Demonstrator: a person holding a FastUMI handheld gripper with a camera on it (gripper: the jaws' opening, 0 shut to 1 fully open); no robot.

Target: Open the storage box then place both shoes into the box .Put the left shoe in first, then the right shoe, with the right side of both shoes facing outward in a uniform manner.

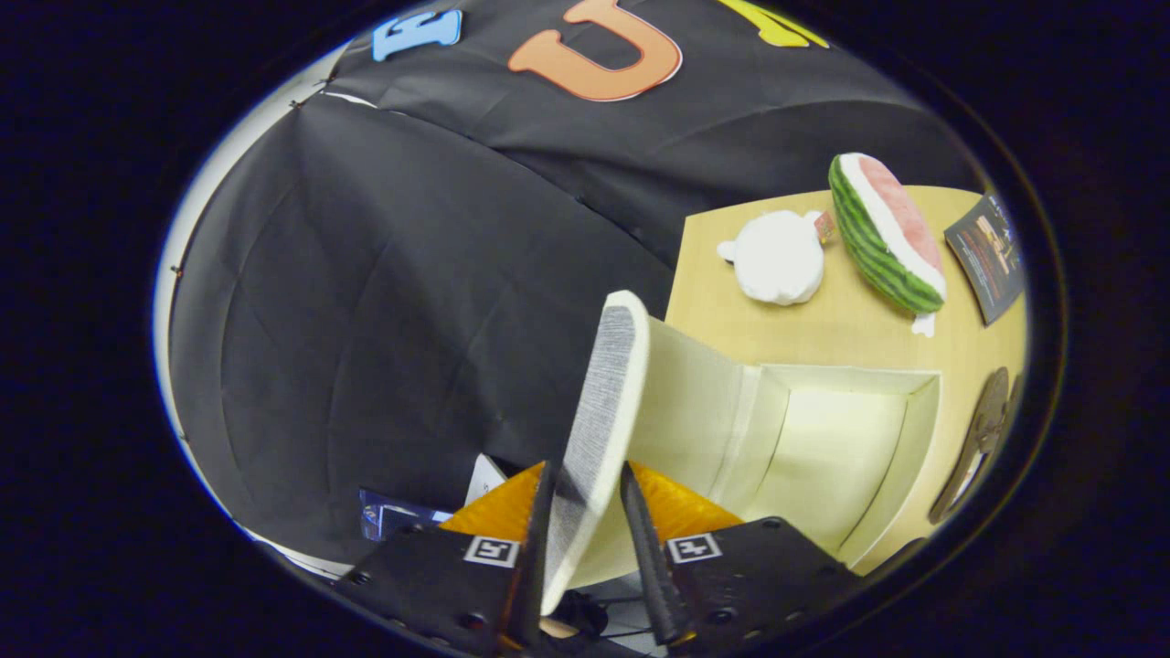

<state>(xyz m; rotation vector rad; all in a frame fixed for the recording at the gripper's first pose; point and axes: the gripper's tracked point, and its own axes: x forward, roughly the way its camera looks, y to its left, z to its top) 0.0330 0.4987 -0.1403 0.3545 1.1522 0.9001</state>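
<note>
The storage box (850,439) stands open on the wooden table (823,334), its cream inside bare. Its lid (608,384), grey cloth outside with a cream rim, is swung up and stands edge-on between my fingers. My gripper (587,471) is shut on the lid's free edge, one dark finger (539,530) on the grey face and the other on the cream face. A brown shoe-like shape (978,439) lies on the table just beyond the box's far side; I cannot make out more of it.
Beyond the box on the table lie a white plush toy (777,258), a watermelon-slice toy (885,233) and a dark booklet (989,256). A blue packet (393,516) and a white card (484,477) sit near the fingers, beside the lid.
</note>
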